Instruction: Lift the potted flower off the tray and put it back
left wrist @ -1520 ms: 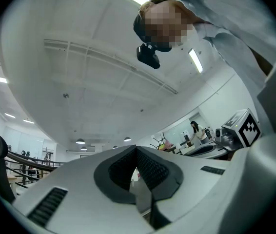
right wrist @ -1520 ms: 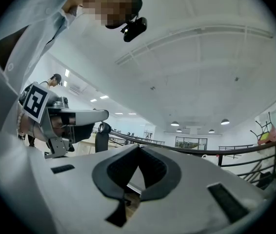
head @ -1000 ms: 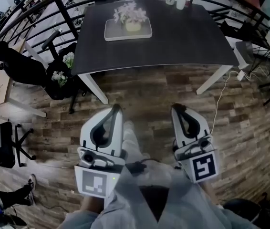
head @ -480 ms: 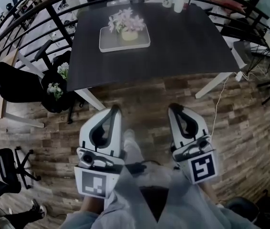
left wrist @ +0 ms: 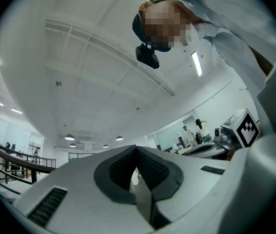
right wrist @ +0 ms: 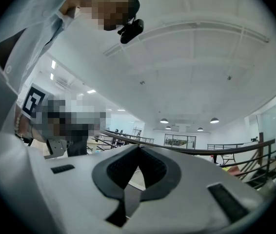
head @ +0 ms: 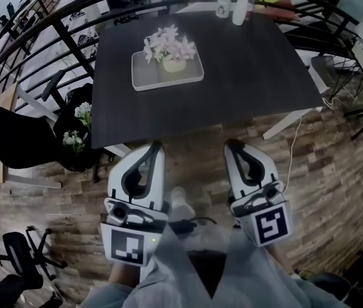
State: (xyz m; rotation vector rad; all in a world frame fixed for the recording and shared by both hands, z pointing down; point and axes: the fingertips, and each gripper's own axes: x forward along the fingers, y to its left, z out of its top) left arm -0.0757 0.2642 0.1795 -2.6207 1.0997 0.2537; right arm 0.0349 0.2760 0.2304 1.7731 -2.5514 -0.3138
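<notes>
1. Distance is the first hazard. The potted flower (head: 168, 49) stands on the tray (head: 144, 80) at the far part of the dark bench (head: 252, 69), while the left gripper (head: 154, 146) and right gripper (head: 231, 144) hang low over the wooden floor (head: 335, 172), well apart from it. A hurried reach could knock the near edge of the bench.
2. Both pairs of jaws are pressed together with nothing between them, as each gripper's own view shows (left (left wrist: 136, 152), right (right wrist: 139, 150)). If they arrive like that, they would shove the pot (head: 174, 64) rather than take it.
3. Blossoms (head: 166, 42) spread wider than the pot and overhang it. A grip taken too high would probably crush petals or stems, and the pot could slip free.
4. The tray looks light and loose on the bench. A dragging lift might slide it or carry it up with the pot.
5. On the return, a pot set down on the raised rim would likely tip.
6. Both gripper views look up at the ceiling, not at the flower, so only the head view can guide the approach.
7. A cable (head: 294, 146) trails on the floor at the right, and bottles (head: 239, 8) stand at the far edge of the bench. Either could be caught.
</notes>
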